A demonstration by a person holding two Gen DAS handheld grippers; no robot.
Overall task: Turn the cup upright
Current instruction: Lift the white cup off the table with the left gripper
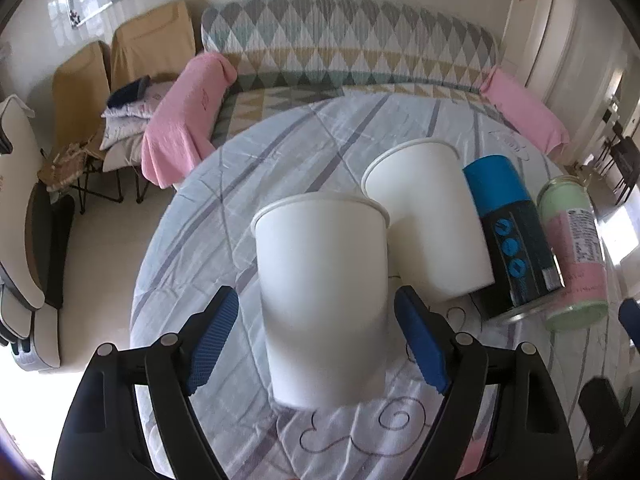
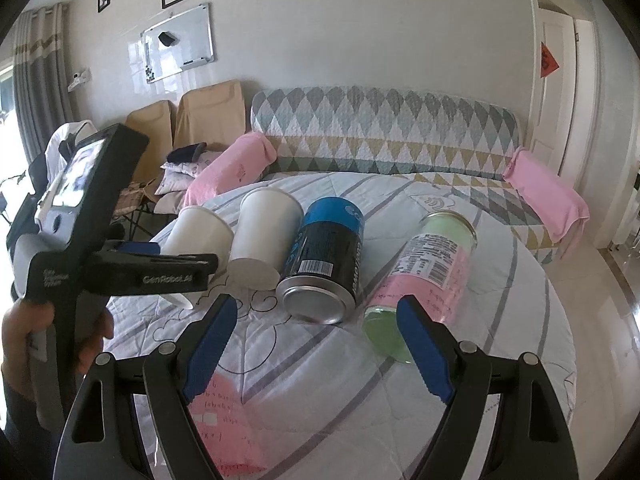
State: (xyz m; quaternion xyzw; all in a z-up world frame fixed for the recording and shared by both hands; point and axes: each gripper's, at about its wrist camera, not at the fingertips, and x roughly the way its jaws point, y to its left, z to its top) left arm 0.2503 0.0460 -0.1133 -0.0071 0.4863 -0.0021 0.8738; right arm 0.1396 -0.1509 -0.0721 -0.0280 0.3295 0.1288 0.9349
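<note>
- From the left wrist view, the left gripper (image 1: 316, 340) stands spread wide, its 2 blue pads (image 1: 212, 344) either side of a white paper cup (image 1: 322, 292) with a gap showing on each side, so it grasps nothing.
- That white paper cup lies on its side on the round table (image 1: 192, 216) under a striped quilted cloth, rim pointing away toward the sofa (image 1: 348, 44).
- A second white paper cup (image 1: 432, 220) lies just to its right, also on its side, its rim overlapped by the first cup's rim.
- Next in the row lie a blue and black can (image 1: 512, 236), then a glass jar (image 1: 576, 252) with green and pink contents, both on their sides.
- From the right wrist view, the right gripper (image 2: 316, 344) is released too, fingers wide apart above the cloth, holding nothing.
- The left gripper (image 2: 160, 268) reaches in from the left edge, held by a hand (image 2: 44, 340), its black fingers flanking the nearest white paper cup (image 2: 196, 236); the far side is hidden.
- The second white paper cup (image 2: 264, 236) shows its flat base toward me.
- The blue and black can (image 2: 324, 260) touches it; the glass jar (image 2: 424, 276) lies apart to the right.
</note>
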